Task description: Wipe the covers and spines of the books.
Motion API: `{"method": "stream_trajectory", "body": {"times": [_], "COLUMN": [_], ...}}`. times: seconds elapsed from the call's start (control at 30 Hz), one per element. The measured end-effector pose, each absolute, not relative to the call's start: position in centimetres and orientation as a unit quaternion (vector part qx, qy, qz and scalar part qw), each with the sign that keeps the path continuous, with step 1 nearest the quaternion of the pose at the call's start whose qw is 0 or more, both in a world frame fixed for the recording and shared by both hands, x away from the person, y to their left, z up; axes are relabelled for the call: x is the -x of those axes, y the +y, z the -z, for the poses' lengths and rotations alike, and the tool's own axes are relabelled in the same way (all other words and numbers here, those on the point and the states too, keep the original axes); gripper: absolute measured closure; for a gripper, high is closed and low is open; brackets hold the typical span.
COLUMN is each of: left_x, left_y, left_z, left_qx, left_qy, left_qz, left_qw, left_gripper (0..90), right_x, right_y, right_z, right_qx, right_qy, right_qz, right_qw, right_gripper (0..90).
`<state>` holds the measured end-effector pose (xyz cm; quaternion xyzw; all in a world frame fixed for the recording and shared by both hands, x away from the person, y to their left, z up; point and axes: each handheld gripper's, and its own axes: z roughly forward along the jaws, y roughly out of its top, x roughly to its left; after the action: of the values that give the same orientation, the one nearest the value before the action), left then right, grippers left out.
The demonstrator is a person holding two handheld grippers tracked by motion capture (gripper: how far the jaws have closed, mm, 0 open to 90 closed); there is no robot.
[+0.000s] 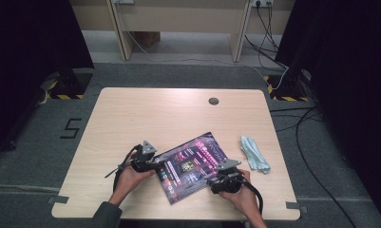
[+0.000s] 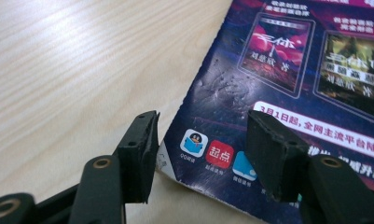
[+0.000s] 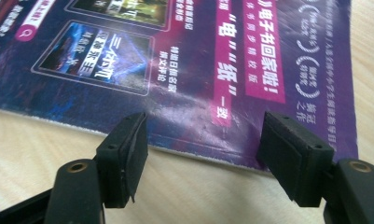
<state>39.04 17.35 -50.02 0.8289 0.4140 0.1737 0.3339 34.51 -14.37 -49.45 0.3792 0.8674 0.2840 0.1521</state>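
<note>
A glossy magazine with a dark purple cover lies flat and askew on the wooden table, near the front edge. My left gripper is at its left corner. In the left gripper view the jaws of the left gripper stand open astride that corner of the magazine, one pad over bare wood and one over the cover. My right gripper is at the magazine's lower right edge. In the right gripper view the right gripper is open, its jaws just short of the edge of the magazine.
A crumpled light-blue cloth lies to the right of the magazine. A round cable hole sits near the table's far edge. Cables run across the floor at the right. Wooden furniture legs stand beyond the table.
</note>
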Motion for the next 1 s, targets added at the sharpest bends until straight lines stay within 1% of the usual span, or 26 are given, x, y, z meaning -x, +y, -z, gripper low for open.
{"method": "stream_trajectory", "body": {"times": [0.27,0.43,0.5,0.6,0.63,0.73,0.8,0.83,1.0], "left_x": [-36.3,-34.0,-33.1,-32.0,-31.6,-30.6,-30.2,-30.0,-29.6], "left_y": [18.2,18.2,18.1,17.7,17.6,17.0,16.7,16.6,15.8], "left_z": [49.9,50.0,50.1,50.1,50.1,50.2,50.2,50.2,50.3], "left_qx": [-0.829,-0.825,-0.822,-0.816,-0.817,-0.817,-0.82,-0.821,-0.827], "left_qy": [0.424,0.429,0.431,0.438,0.436,0.435,0.429,0.427,0.417], "left_qz": [-0.149,-0.15,-0.147,-0.146,-0.146,-0.121,-0.118,-0.121,-0.122], "left_qw": [0.333,0.337,0.341,0.347,0.347,0.358,0.361,0.359,0.356], "left_gripper": [48.1,50.3,50.9,51.1,51.1,51.1,51.2,51.2,50.7], "right_x": [-37.2,-38.9,-39.0,-38.2,-37.8,-37.3,-37.4,-37.4,-38.3], "right_y": [-14.8,-14.7,-14.7,-14.6,-14.4,-13.6,-13.3,-13.2,-13.1], "right_z": [49.3,49.1,49.0,48.8,48.9,49.3,49.5,49.6,49.6], "right_qx": [-0.41,-0.426,-0.435,-0.444,-0.441,-0.434,-0.432,-0.427,-0.431], "right_qy": [0.858,0.847,0.839,0.831,0.832,0.838,0.841,0.844,0.841], "right_qz": [-0.271,-0.274,-0.29,-0.314,-0.316,-0.317,-0.31,-0.305,-0.303], "right_qw": [0.15,0.165,0.151,0.119,0.114,0.099,0.103,0.113,0.122], "right_gripper": [33.1,36.4,36.3,36.0,36.1,36.1,34.2,34.3,34.7]}}
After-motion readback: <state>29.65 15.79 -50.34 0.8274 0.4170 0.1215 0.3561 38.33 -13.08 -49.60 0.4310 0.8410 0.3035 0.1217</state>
